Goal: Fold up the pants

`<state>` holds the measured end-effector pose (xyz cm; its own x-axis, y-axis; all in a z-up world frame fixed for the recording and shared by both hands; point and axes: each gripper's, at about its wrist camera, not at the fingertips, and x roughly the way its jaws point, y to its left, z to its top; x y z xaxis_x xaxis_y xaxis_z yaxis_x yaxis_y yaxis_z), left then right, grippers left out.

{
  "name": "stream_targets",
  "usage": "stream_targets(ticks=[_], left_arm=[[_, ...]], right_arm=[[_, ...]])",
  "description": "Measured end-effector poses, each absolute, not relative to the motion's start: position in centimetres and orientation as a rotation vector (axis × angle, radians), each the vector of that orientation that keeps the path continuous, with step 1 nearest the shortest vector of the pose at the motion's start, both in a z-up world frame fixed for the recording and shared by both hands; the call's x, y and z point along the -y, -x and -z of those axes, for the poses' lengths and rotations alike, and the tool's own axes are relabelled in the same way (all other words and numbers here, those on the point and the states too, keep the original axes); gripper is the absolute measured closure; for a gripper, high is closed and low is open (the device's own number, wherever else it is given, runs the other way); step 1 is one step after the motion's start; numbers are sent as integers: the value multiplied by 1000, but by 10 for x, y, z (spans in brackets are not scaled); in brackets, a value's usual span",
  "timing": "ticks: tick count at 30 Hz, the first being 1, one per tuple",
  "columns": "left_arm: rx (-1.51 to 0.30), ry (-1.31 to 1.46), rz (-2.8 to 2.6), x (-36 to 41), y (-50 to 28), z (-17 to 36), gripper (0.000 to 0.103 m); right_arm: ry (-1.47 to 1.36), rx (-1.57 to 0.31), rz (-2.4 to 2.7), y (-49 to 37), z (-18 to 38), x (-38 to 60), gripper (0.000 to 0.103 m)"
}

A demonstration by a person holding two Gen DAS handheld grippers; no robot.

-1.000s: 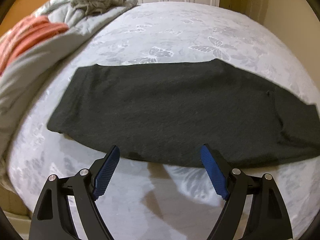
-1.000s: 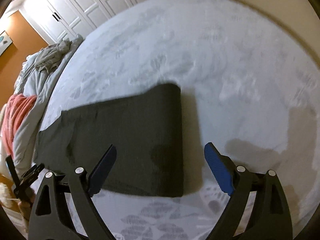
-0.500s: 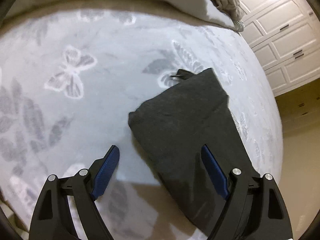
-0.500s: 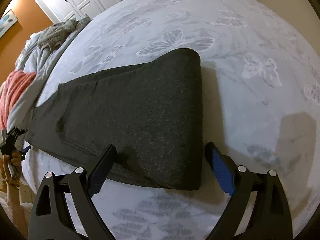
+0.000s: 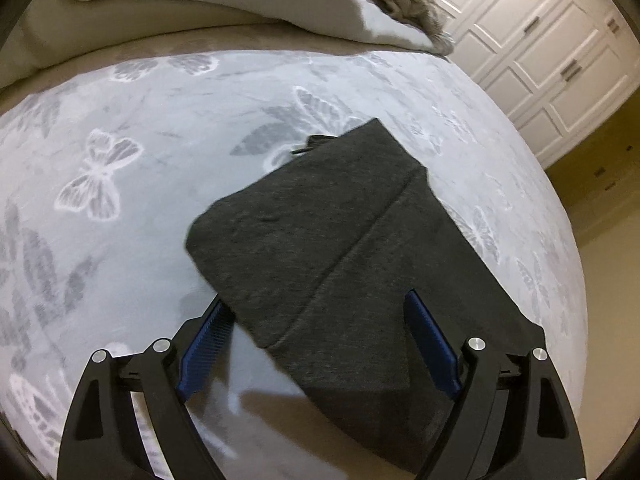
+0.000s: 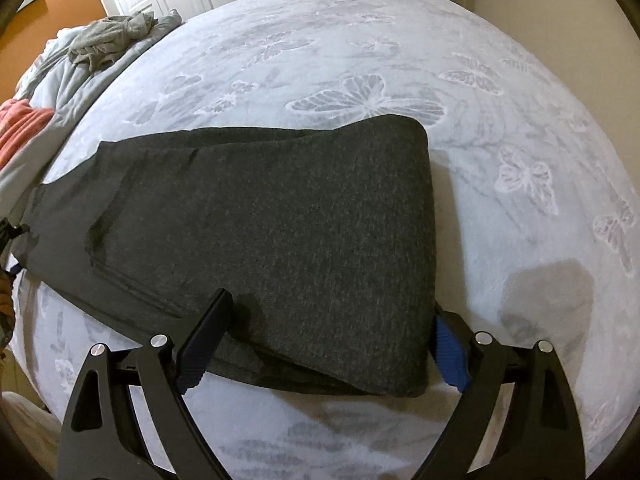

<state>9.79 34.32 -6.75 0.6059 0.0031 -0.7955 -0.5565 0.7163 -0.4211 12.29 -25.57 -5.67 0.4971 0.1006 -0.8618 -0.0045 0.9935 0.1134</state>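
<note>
A pair of dark charcoal knit pants (image 6: 280, 216) lies flat on a bed covered with a pale grey blanket with a butterfly pattern (image 6: 500, 92). In the right wrist view the pants fill the middle of the frame, stretching from a rounded fold at centre right to the left edge. The right claw (image 6: 324, 336) stands wide open at the bottom of the frame, straddling the near corner of that folded end: one black finger rests at the pants' near edge on the left, and the blue-padded finger (image 6: 450, 360) sits just beside the fold on the right. The pads do not press on the cloth.

In the left wrist view the pants (image 5: 320, 248) run from the centre of the frame down to the lower right, one layer edge crossing them as a diagonal line. The left claw (image 5: 320, 336) is also wide open at the bottom of the frame, its two blue pads set either side of the near part of the cloth, not clamped on it.

A heap of crumpled grey bedding (image 6: 112, 40) sits in the upper left of the right view, with white panelled closet doors (image 5: 540, 40) at the upper right of the left view.
</note>
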Motion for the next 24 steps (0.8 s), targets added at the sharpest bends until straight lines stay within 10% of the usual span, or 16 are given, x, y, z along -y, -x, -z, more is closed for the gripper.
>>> stream_targets(ticks=[6, 11, 16, 24], left_arm=[[-845, 739, -327, -344, -98, 69, 21], [-842, 783, -319, -349, -98, 69, 64], [-863, 866, -262, -359, -98, 74, 83], [-844, 966, -244, -364, -94, 80, 71]], right_arm=[[-65, -1043, -48, -124, 58, 252, 15], [-36, -1034, -41, -123, 57, 249, 15], [-46, -1037, -45, -124, 57, 250, 15], [-263, -1062, -100, -122, 58, 276, 15]])
